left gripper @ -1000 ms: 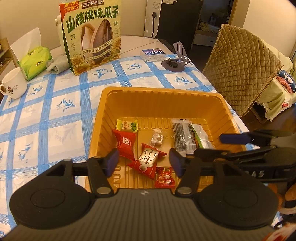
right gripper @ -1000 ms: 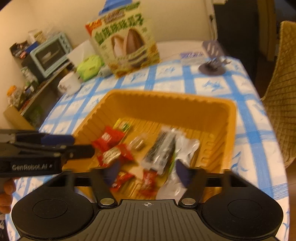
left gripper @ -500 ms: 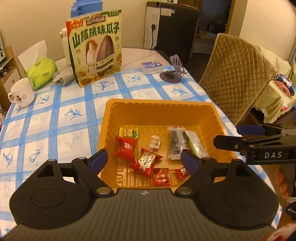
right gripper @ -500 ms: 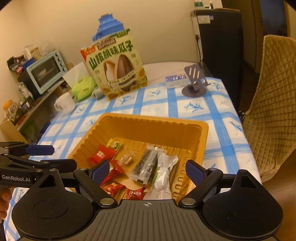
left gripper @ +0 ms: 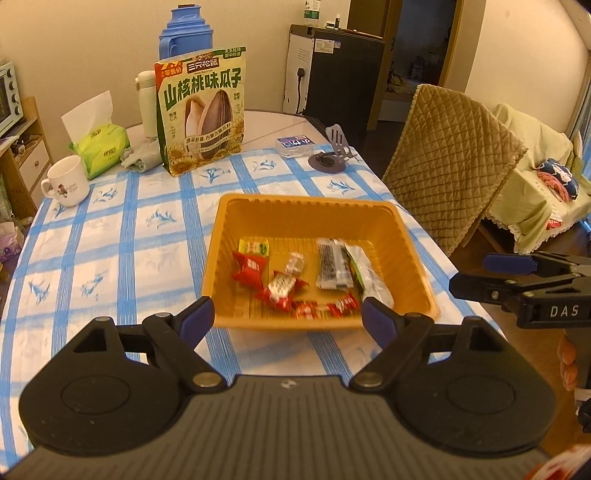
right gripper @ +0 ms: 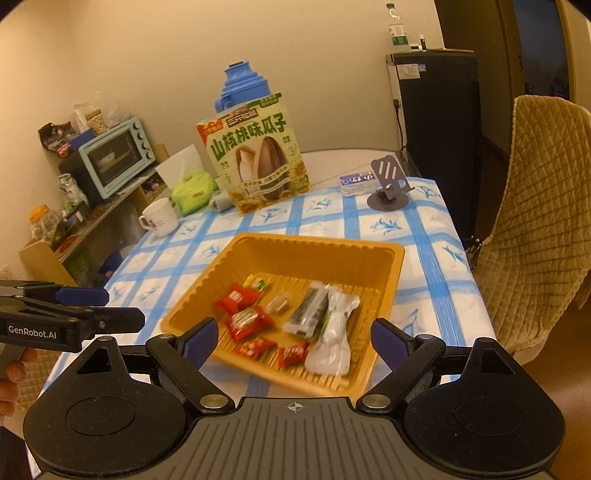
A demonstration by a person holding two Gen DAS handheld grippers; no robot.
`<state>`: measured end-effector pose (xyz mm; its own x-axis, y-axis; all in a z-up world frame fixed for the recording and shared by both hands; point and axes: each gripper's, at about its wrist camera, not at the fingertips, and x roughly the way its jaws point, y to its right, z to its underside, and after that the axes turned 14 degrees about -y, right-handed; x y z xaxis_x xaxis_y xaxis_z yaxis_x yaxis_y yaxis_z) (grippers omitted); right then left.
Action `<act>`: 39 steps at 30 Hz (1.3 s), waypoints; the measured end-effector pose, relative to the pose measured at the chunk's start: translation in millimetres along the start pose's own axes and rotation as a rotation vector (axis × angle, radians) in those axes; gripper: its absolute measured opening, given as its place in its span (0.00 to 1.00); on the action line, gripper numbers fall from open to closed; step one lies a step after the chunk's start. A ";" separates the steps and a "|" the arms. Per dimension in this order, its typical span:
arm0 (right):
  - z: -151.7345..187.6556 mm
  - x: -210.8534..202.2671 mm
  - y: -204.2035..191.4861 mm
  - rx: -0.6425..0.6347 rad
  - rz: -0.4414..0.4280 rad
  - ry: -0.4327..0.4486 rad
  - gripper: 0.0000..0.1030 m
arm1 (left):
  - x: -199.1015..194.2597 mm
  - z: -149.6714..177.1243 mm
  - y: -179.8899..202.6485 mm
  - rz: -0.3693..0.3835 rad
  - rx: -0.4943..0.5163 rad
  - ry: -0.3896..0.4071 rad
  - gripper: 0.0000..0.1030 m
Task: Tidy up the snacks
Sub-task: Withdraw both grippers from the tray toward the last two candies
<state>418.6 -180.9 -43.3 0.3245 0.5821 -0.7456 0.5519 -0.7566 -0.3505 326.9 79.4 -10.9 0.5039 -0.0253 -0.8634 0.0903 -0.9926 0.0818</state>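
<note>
An orange tray (left gripper: 413,254) (right gripper: 391,273) sits on the blue-checked tablecloth. It holds several wrapped snacks: red candies (left gripper: 249,266) (right gripper: 236,298), a dark bar (left gripper: 332,264) (right gripper: 307,309), a silver pouch (left gripper: 371,278) (right gripper: 334,341) and a small yellow-green sweet (left gripper: 254,246). My left gripper (left gripper: 288,319) is open and empty, held back above the tray's near edge. My right gripper (right gripper: 293,338) is open and empty, also back from the tray. The right gripper shows at the right of the left wrist view (left gripper: 506,275).
A big sunflower-seed bag (left gripper: 201,114) (right gripper: 255,153), a tissue pack (left gripper: 99,147), a white mug (left gripper: 66,181), a phone stand (left gripper: 332,153) and a blue thermos (left gripper: 186,33) stand at the table's far end. A quilted chair (left gripper: 447,158) is on the right.
Both grippers have pulled back and up from the tray and opened wider. The snacks in the tray lie as before.
</note>
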 end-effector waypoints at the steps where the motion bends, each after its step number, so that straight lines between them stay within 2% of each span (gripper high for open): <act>1: 5.0 -4.0 -2.0 0.000 -0.002 0.001 0.87 | -3.0 5.9 0.2 0.003 -0.002 -0.004 0.83; 9: 50.4 -26.4 -15.1 -0.002 -0.014 -0.033 0.87 | -21.2 58.6 0.3 0.018 -0.032 -0.041 0.83; 14: 79.4 -30.1 -24.6 -0.047 0.010 -0.082 0.87 | -22.1 90.1 5.6 0.017 -0.020 -0.086 0.83; 21: 115.0 -24.8 -31.9 -0.048 0.016 -0.162 0.87 | -17.4 125.9 9.3 0.021 -0.023 -0.144 0.83; 31: 141.2 -4.8 -47.5 -0.060 0.002 -0.253 0.87 | -3.7 155.9 9.6 0.021 -0.036 -0.216 0.83; 39: 152.4 22.7 -58.2 -0.097 0.005 -0.329 0.86 | 6.6 162.7 7.8 0.008 -0.043 -0.247 0.83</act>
<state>276.8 -168.9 -126.2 0.0707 0.4394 -0.8955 0.6266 -0.7181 -0.3029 191.2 52.1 -97.0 0.2802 -0.0667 -0.9576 0.1263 -0.9864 0.1056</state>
